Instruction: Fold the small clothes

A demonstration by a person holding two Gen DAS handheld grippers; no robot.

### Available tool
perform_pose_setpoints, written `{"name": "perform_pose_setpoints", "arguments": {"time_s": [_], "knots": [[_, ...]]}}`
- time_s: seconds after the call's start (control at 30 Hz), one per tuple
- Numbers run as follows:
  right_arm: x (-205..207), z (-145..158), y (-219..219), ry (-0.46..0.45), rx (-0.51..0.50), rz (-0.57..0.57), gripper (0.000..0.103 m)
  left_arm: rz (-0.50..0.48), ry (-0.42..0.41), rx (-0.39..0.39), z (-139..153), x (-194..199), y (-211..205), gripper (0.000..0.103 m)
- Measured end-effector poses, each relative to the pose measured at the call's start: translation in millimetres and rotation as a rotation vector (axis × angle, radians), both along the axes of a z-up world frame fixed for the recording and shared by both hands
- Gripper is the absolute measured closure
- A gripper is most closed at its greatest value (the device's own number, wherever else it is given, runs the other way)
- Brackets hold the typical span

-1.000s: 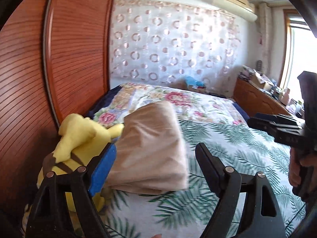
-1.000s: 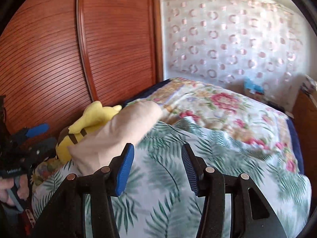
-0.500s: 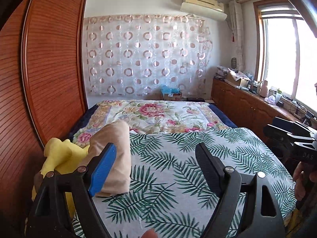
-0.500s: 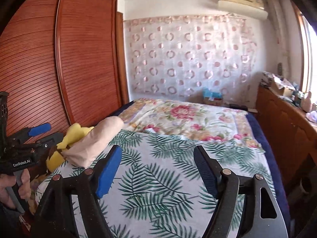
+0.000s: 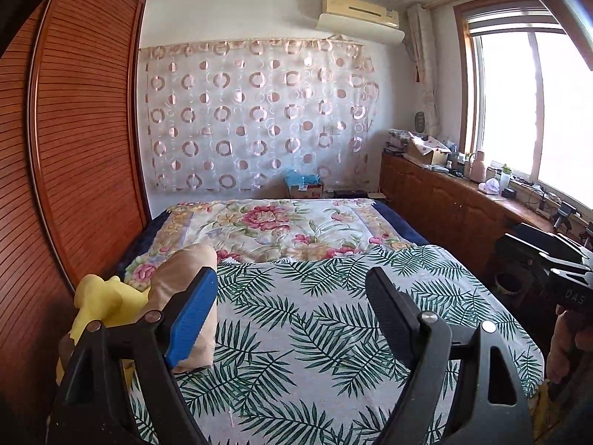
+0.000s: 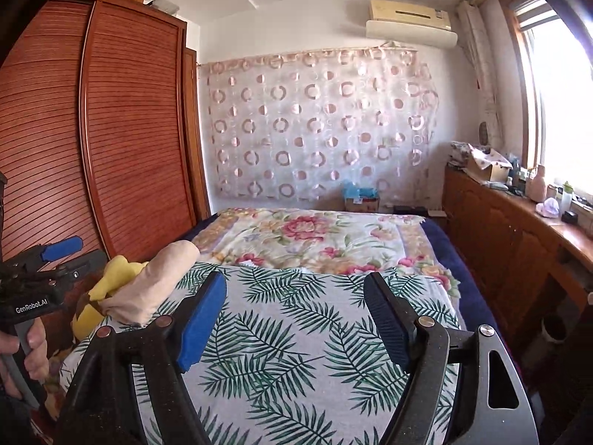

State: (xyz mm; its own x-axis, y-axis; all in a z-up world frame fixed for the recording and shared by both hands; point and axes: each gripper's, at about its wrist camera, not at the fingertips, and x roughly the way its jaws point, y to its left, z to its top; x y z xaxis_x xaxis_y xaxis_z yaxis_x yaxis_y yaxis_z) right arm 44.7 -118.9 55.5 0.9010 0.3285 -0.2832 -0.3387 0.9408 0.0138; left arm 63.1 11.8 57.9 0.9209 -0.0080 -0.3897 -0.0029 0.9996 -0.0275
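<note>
A folded beige garment (image 5: 185,270) lies at the left edge of the palm-leaf bed sheet (image 5: 315,333), leaning on a yellow plush toy (image 5: 107,296). My left gripper (image 5: 292,282) hovers open above the sheet to the garment's right, and its blue pad hides part of the cloth. In the right wrist view the garment (image 6: 155,285) and the toy (image 6: 115,274) sit left of my right gripper (image 6: 296,285), which is open with nothing between its fingers. Each gripper shows in the other's view, hand-held: the right one (image 5: 509,233) and the left one (image 6: 90,250).
A slatted wooden wardrobe (image 5: 74,148) runs close along the bed's left side. A floral quilt (image 5: 278,226) covers the far half of the bed. Wooden cabinets (image 5: 444,207) topped with clutter stand under the window on the right.
Both grippers have drawn back and away from the beige garment, which now lies alone on the bed's left. The right jaws have widened. Both views now take in the whole room.
</note>
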Motion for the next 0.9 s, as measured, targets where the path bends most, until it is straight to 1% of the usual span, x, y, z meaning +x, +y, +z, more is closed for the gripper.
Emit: {"name": "perform_pose_setpoints", "arguments": {"time_s": [0.43,0.7,0.9], "knots": [[-5.9,0.7,0.5,-0.008,0.006,-0.012,0.025,0.002,0.001,-0.001,-0.3,-2.4,-0.7,0.021],[2.8,6.1,-6.3,-0.005,0.010,-0.022,0.025,0.000,-0.009,0.004,2.4,-8.0,-2.2,0.021],[1.7,6.6,-10.0,-0.008,0.009,-0.029,0.025,0.002,-0.012,0.008,3.3,-8.7,-2.6,0.021]]}}
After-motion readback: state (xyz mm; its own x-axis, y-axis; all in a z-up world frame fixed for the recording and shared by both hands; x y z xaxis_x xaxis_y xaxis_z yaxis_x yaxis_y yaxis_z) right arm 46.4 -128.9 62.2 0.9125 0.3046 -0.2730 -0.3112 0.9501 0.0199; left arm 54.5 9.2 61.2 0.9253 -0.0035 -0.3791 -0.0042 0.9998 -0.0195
